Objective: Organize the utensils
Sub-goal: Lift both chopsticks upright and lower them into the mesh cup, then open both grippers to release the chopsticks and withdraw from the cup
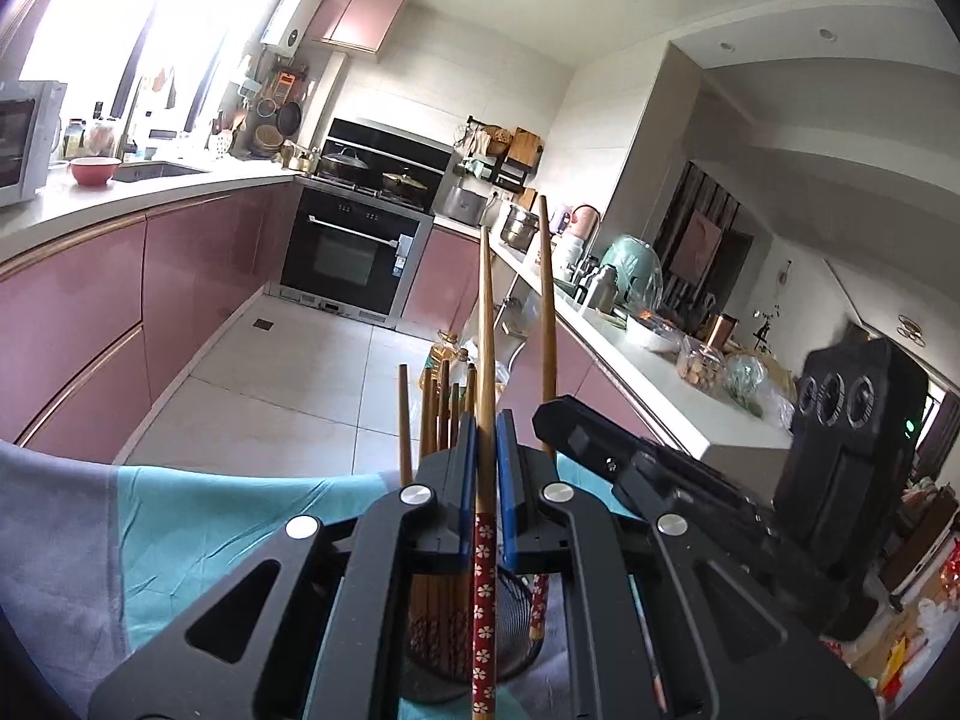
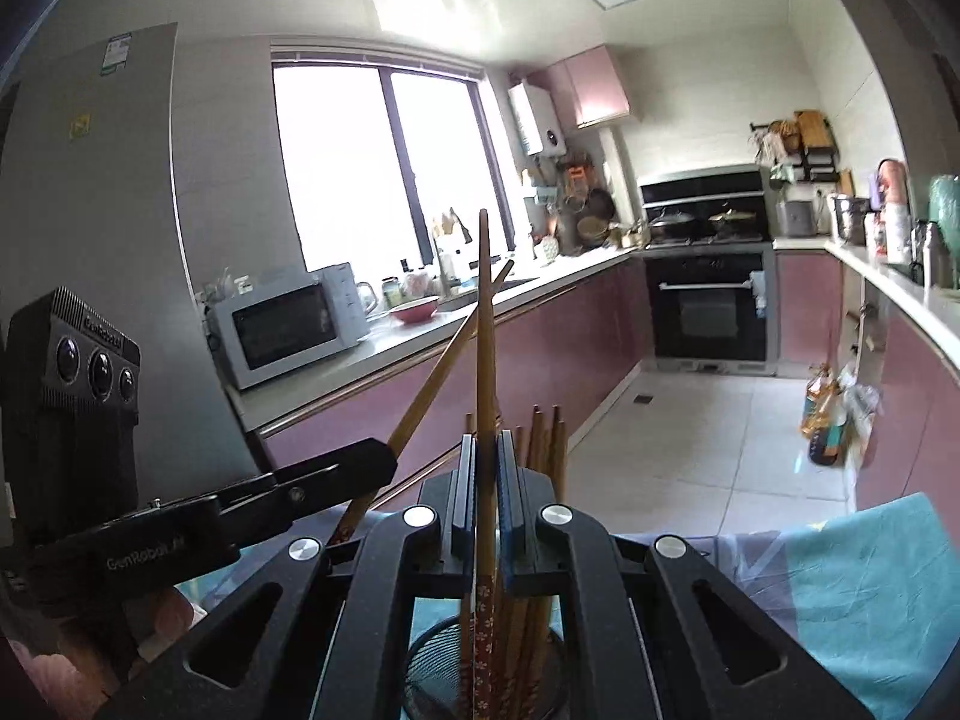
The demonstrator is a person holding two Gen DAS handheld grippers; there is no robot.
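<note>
Grippers: two handheld grippers are working over a black mesh holder [image 1: 516, 618], each one clenching a single chopstick.
Left gripper [image 1: 487, 450]: its blue pads [image 1: 509, 468] are pressing on both sides of one wooden chopstick [image 1: 486, 360]; no gap is showing between pad and wood.
Left chopstick: it is standing nearly upright in the left view, plain tip pointing up, red flower-patterned end [image 1: 483, 612] hanging below the pads in front of the holder.
Right gripper [image 2: 485, 468]: it is likewise closing tight on one chopstick [image 2: 485, 330], pads flush against the wood.
Right chopstick: it is rising straight up in the right view; its red patterned end [image 2: 483, 630] is reaching down into the holder mouth.
Cross views: the right gripper's body [image 1: 690, 480] is showing at the right of the left view with its chopstick [image 1: 547, 312] rising from it; the left gripper's body [image 2: 180, 516] is showing at the left of the right view with its chopstick [image 2: 444, 372] leaning across.
Holder: it is sitting on a teal and grey cloth [image 1: 228, 516], just below both grippers.
Holder contents: a bundle of wooden chopsticks [image 1: 441, 408] is standing inside, tips up, just behind the left pads.
Contact with holder: whether either gripped chopstick is touching the holder's bottom cannot be told.
Background: pink cabinets [image 1: 90, 312], an oven [image 1: 354, 246] and a microwave [image 2: 288, 324] are showing well apart from the work.
</note>
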